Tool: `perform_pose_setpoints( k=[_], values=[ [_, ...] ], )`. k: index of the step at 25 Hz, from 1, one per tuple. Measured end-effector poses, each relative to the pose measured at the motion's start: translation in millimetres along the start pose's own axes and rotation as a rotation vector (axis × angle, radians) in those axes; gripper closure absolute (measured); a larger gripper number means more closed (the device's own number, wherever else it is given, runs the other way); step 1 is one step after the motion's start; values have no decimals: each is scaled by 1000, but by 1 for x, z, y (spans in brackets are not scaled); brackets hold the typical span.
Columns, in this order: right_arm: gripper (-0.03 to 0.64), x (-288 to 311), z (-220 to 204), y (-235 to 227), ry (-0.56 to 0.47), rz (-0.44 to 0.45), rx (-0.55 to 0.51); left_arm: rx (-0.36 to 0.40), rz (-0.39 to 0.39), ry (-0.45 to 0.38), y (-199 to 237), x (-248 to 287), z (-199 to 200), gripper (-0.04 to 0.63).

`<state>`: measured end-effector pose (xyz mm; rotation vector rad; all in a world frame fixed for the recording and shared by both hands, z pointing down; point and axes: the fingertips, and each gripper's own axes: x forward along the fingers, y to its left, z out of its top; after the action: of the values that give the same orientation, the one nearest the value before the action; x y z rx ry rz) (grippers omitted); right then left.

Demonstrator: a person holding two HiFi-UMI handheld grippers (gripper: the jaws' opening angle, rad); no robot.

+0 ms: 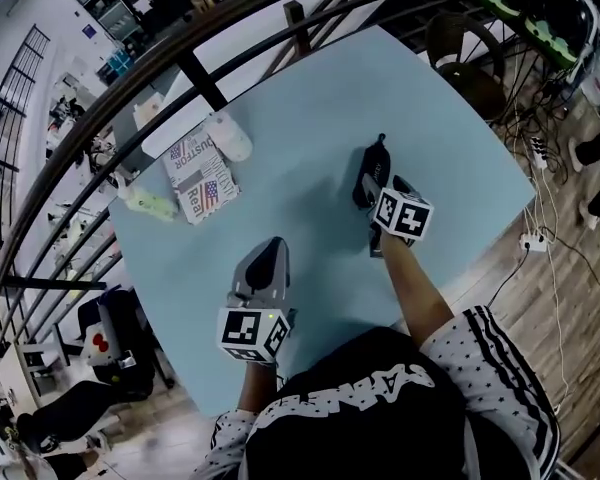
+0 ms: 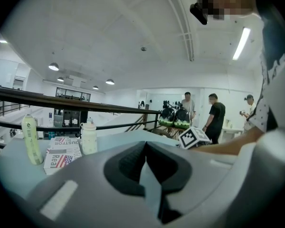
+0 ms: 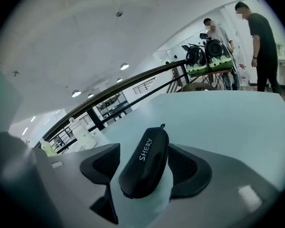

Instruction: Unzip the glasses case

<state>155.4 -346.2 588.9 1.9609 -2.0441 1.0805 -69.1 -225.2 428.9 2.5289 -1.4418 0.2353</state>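
Only the right gripper view showed the grip closely. The right gripper (image 3: 145, 165) had its jaws apart, and the glasses case (image 3: 143, 163) lay lengthwise between them on the tabletop (image 3: 237, 127). A sliver of the tabletop showed along the left pad, so the pads were not pressing on the case. White lettering reading "SHERY" ran along the lid, and a small zip pull (image 3: 161, 126) stuck up at the far end. From the head view the case was just a dark oblong lump ahead of the right gripper's marker cube (image 1: 401, 214), right of the tabletop's middle.

The left gripper view showed the left gripper (image 2: 145, 148) with its dark pads together at the tips and nothing between them. The head view placed it near the tabletop's near edge, well apart from the case.

The case was a matte black hard shell, long with rounded ends. The gripper pads were dark and finely ribbed, set in smooth grey plastic bodies. The tabletop was a smooth pale blue sheet with rounded corners.

At its far left stood a slim pale green bottle (image 2: 31, 139), a squat white bottle (image 2: 89, 137) and a flat pack with newsprint and a flag printed on it (image 2: 61, 153). A dark curved railing (image 1: 180, 53) ran behind them. People (image 2: 214, 115) stood in the background of both gripper views.
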Motion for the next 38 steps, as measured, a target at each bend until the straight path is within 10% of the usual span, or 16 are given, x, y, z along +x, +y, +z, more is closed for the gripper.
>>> perform_pose_setpoints(
  k=[17,38],
  values=[
    [226,38,-25,-2,111,-119,-27,-49,27,32,30,-2,-16,595],
    [264,38,-28,-2,117,-18,96,-82,60,29,36,-8,-21,595]
  ],
)
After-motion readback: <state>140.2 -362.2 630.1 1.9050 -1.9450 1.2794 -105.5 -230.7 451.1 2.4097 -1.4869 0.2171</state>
